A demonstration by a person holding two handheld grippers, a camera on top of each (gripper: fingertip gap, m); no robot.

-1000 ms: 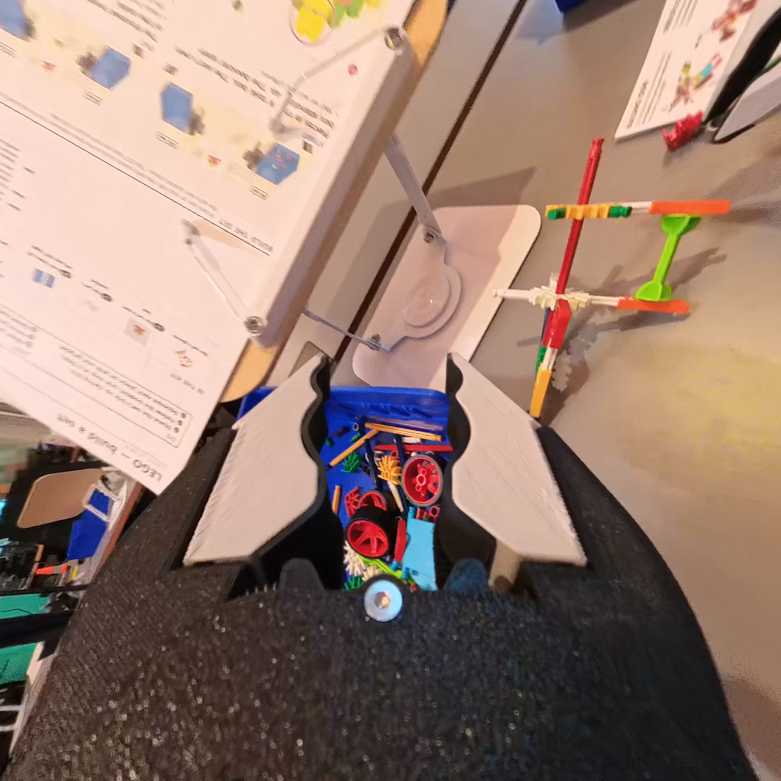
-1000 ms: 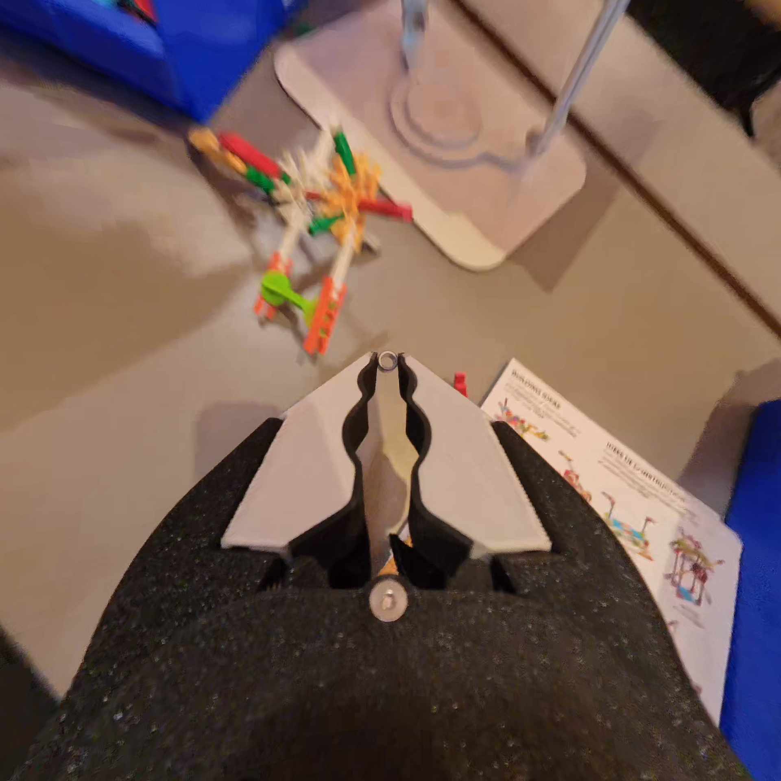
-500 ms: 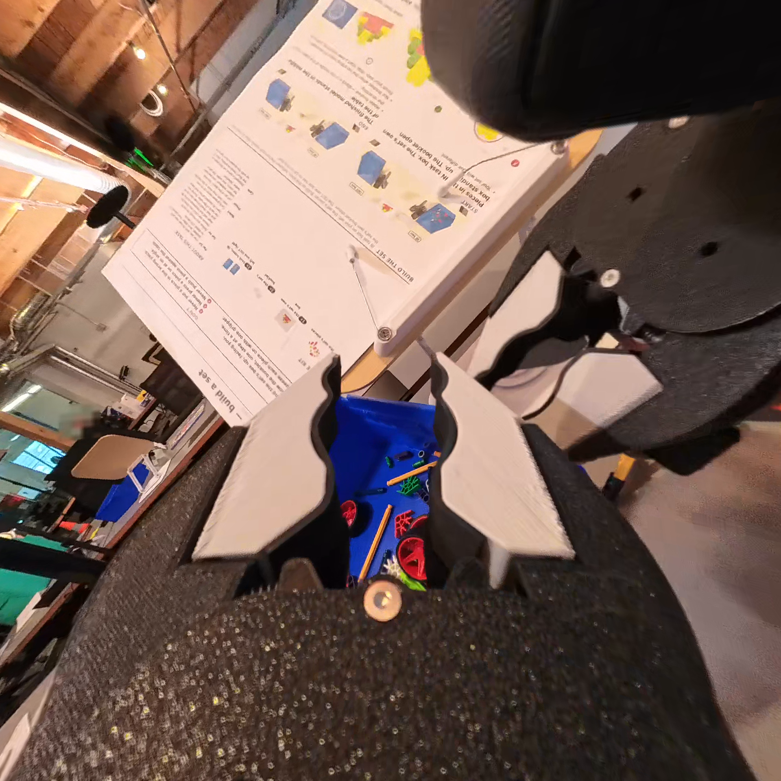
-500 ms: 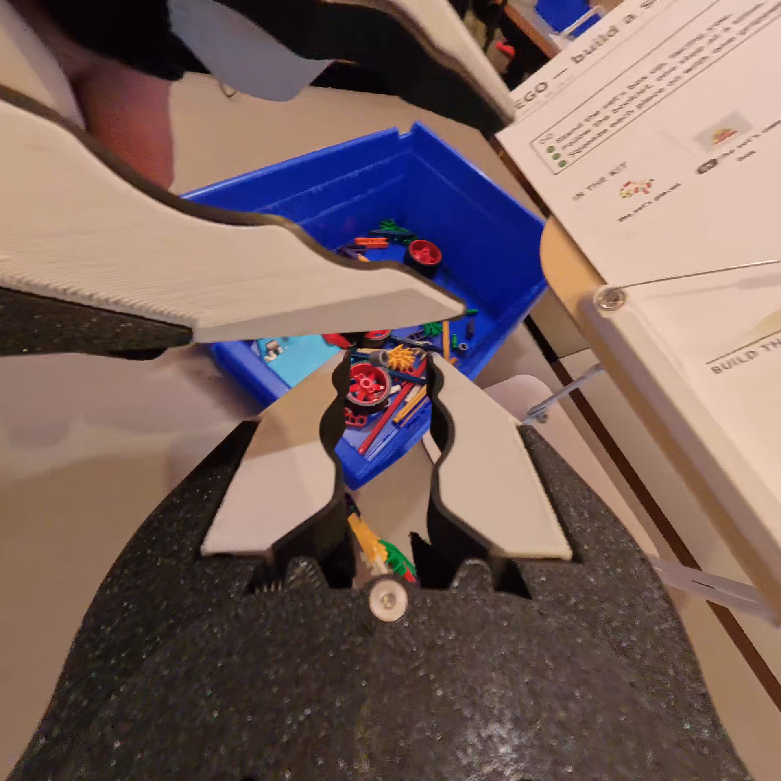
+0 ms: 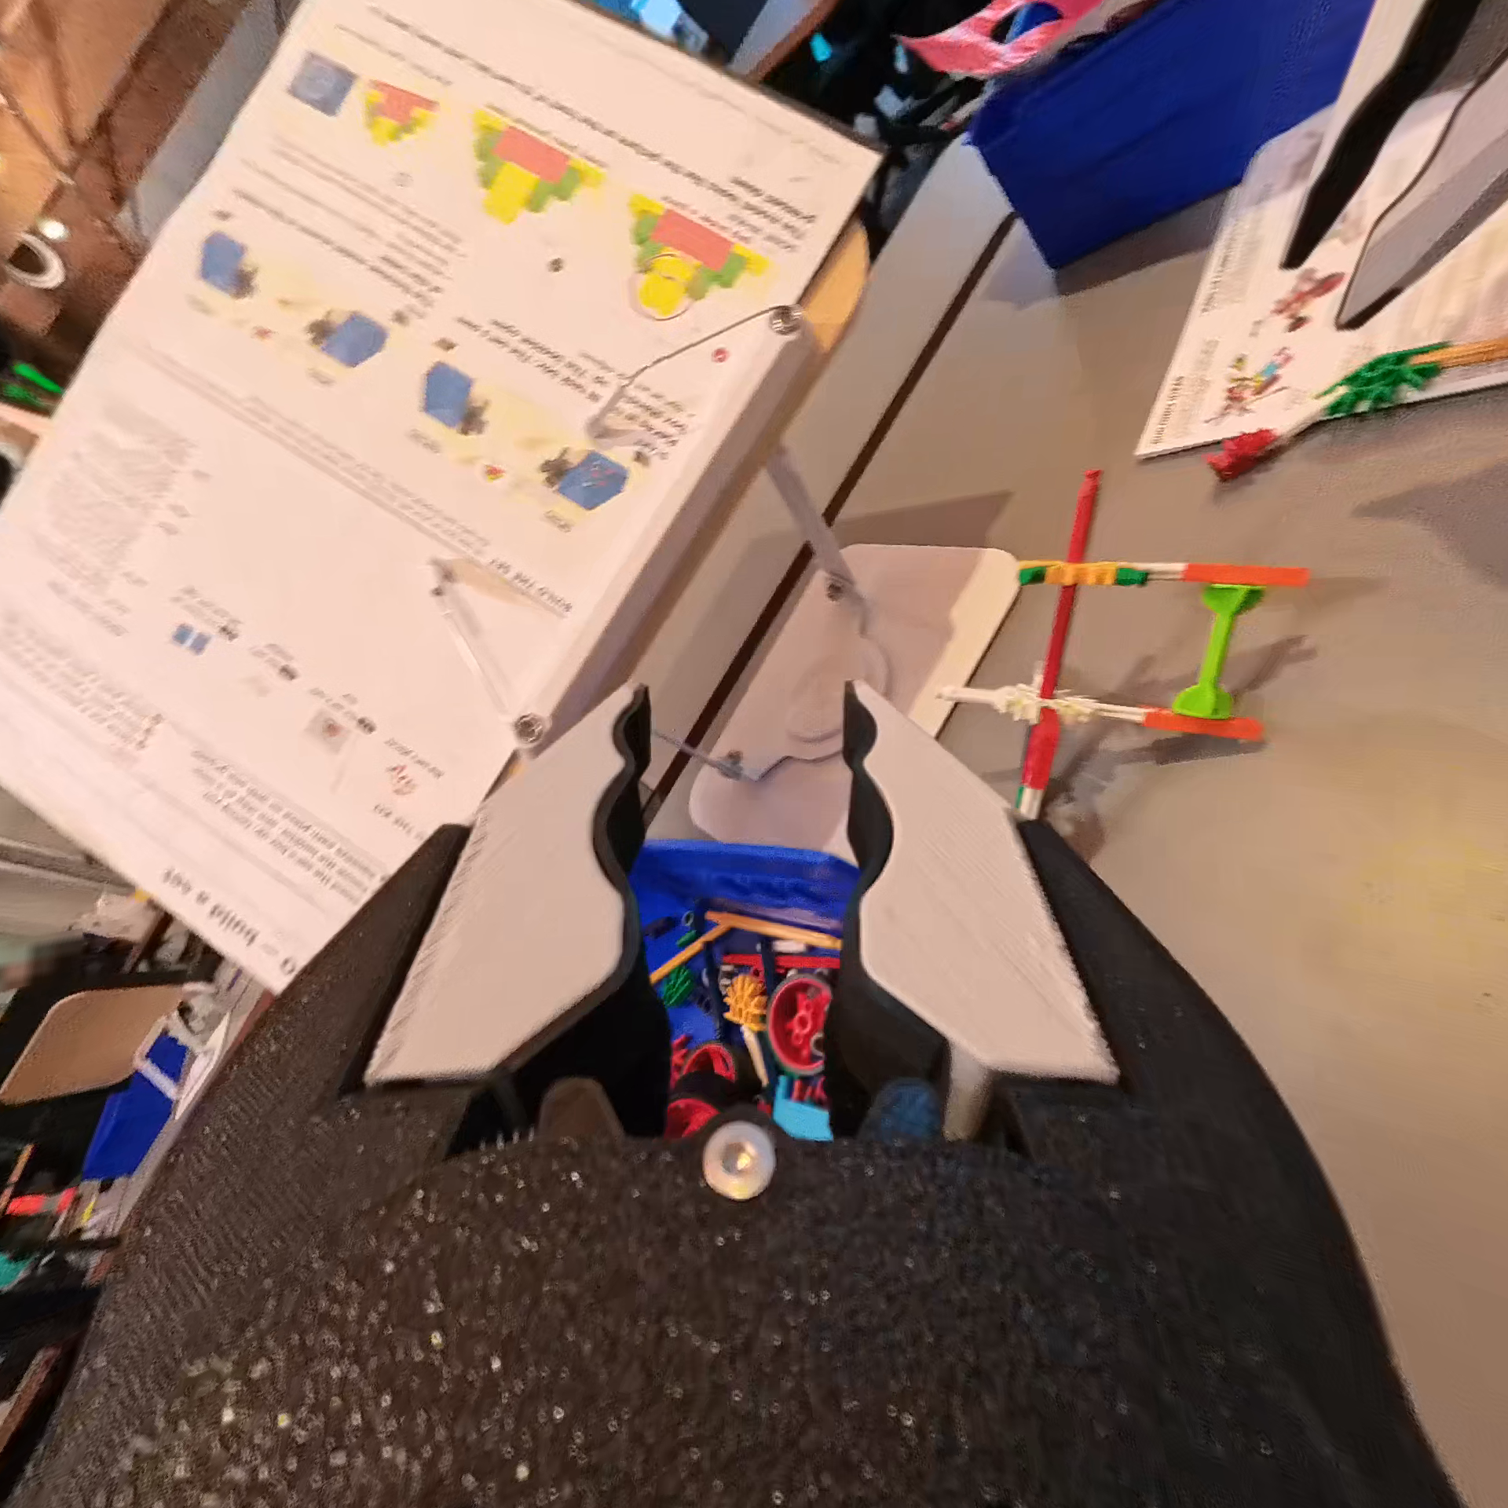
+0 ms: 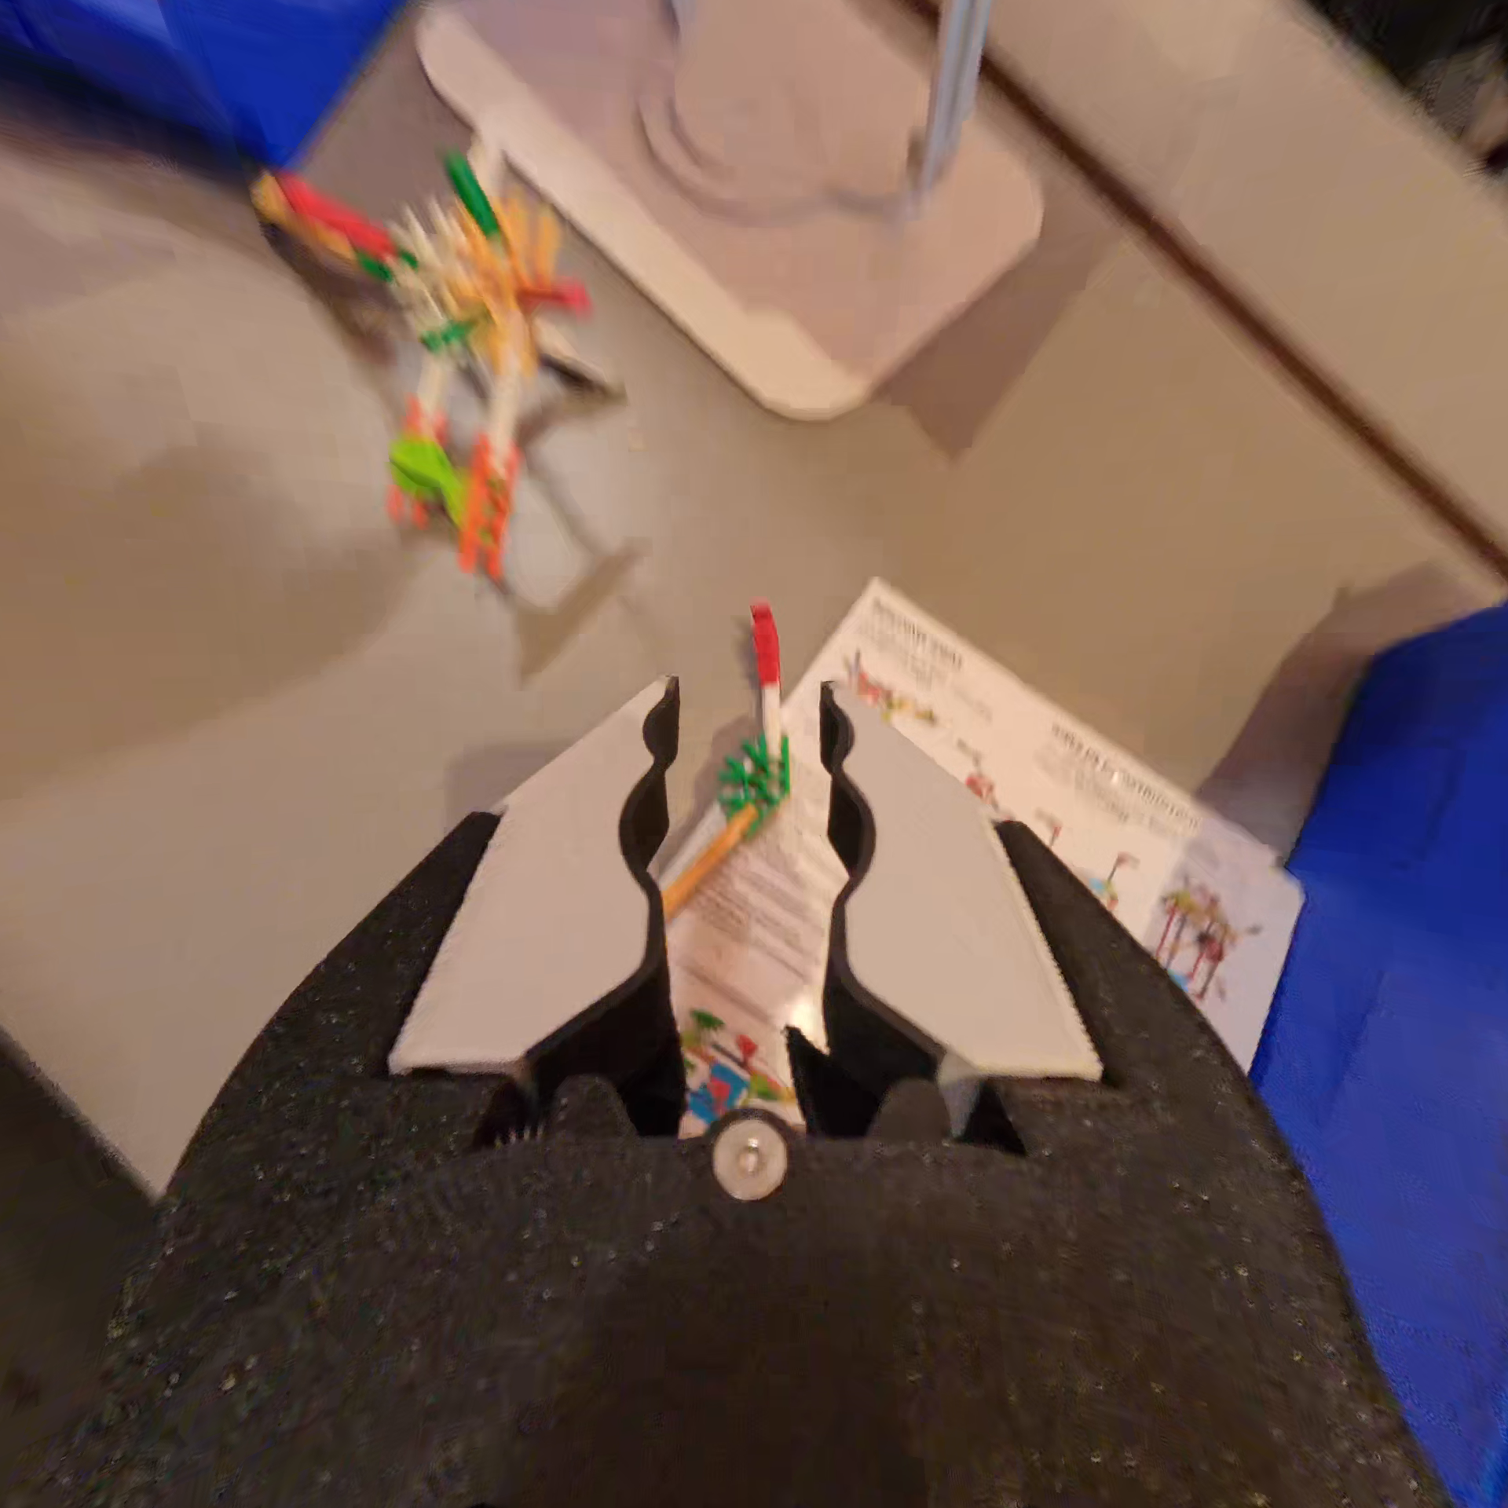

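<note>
Both jaws spread: left gripper (image 5: 747, 726) above blue bin (image 5: 738, 877); right gripper (image 6: 749, 689) straddling rod piece (image 6: 755, 775).

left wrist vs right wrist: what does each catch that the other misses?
Left wrist only: the blue bin of loose parts under the open left gripper, and the instruction sheet on its stand.

Right wrist only: the open right gripper from behind, its jaws either side of a small rod piece without clamping it.

Both: the coloured rod model, the stand base and the leaflet.
</note>
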